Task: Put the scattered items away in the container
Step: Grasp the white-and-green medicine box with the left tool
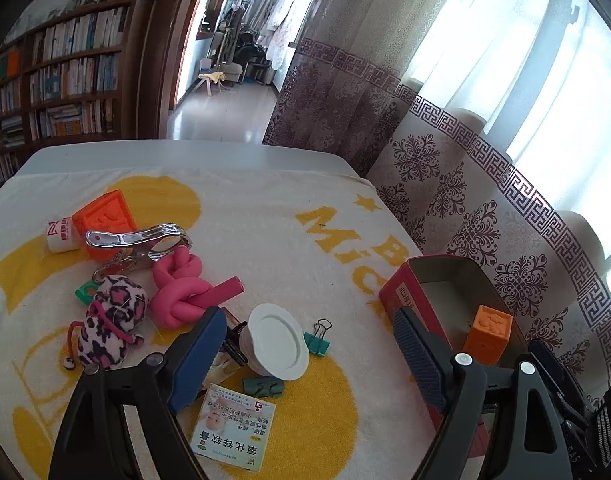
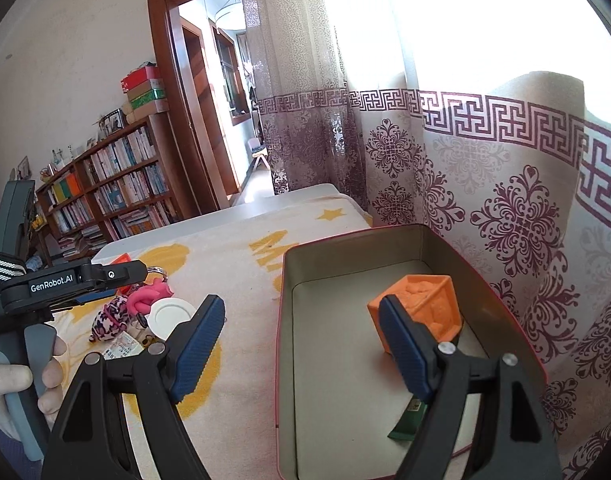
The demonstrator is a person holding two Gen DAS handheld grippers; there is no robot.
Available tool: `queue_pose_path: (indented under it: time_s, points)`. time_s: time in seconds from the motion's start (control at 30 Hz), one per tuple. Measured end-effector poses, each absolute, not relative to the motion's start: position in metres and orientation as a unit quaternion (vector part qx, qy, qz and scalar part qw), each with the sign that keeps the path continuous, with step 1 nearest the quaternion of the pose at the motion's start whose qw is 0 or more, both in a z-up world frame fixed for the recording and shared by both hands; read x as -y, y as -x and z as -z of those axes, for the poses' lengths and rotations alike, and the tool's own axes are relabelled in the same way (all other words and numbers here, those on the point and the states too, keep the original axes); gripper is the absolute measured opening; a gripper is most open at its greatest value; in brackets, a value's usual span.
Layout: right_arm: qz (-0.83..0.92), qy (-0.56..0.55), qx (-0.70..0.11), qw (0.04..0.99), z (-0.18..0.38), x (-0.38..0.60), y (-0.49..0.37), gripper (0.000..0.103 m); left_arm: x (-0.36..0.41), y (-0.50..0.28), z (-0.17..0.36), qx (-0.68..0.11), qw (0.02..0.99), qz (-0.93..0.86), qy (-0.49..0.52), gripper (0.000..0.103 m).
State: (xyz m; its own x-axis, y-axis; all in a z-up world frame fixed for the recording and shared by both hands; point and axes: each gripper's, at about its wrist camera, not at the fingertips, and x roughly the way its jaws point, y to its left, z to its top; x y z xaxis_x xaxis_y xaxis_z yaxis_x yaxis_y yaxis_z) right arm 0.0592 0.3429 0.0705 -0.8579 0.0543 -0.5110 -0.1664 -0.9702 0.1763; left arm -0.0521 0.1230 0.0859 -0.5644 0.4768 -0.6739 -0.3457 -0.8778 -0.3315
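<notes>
Inside the tin container (image 2: pixel 345 380), toward 1 o'clock: orange block (image 2: pixel 421 312) lies free | right hand-held gripper (image 2: pixel 301 344) spread open over its near rim, gripping nothing | left hand-held gripper (image 1: pixel 309 356) open above white lid (image 1: pixel 279 340) | clutter at 10 o'clock, bare blanket (image 1: pixel 265 232) toward desk edge at 12

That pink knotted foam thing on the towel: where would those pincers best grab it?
Probably the straight tail end of the pink knotted foam, which sticks out clear toward the white lid. Come from above, fingers either side; the left gripper is open and nearest.
</notes>
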Motion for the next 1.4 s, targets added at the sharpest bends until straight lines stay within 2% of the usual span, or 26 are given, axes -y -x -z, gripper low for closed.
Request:
queue_pose_path:
  time_s: [0.5, 0.67, 0.9, 1.03, 1.2, 1.4]
  points:
    - [-0.946, 0.312, -0.069, -0.063, -0.051, -0.244, -0.019, 0.082, -0.031, 0.064, -0.053, 0.128, 0.164, -0.885, 0.417, 0.087]
    - [-0.931, 0.341, -0.079, -0.105, -0.032, -0.225, -0.005, 0.082, -0.012, 0.064, -0.049, 0.152, 0.154, -0.881, 0.421, 0.087]
    - [-0.906, 0.390, -0.094, -0.137, -0.014, -0.206, 0.011, 0.082, 0.019, 0.072, -0.044, 0.174, 0.091, -0.888, 0.415, 0.087]
    - [-0.912, 0.380, -0.086, -0.129, -0.010, -0.204, 0.009, 0.083, 0.021, 0.073, -0.040, 0.183, 0.095, -0.882, 0.423, 0.087]
    - [-0.924, 0.366, -0.073, -0.086, -0.007, -0.213, 0.008, 0.083, 0.000, 0.069, -0.040, 0.157, 0.133, -0.883, 0.423, 0.087]
    - [-0.966, 0.256, 0.004, 0.036, -0.035, -0.218, -0.017, 0.083, -0.032, 0.067, -0.030, 0.104, 0.166, -0.877, 0.438, 0.087]
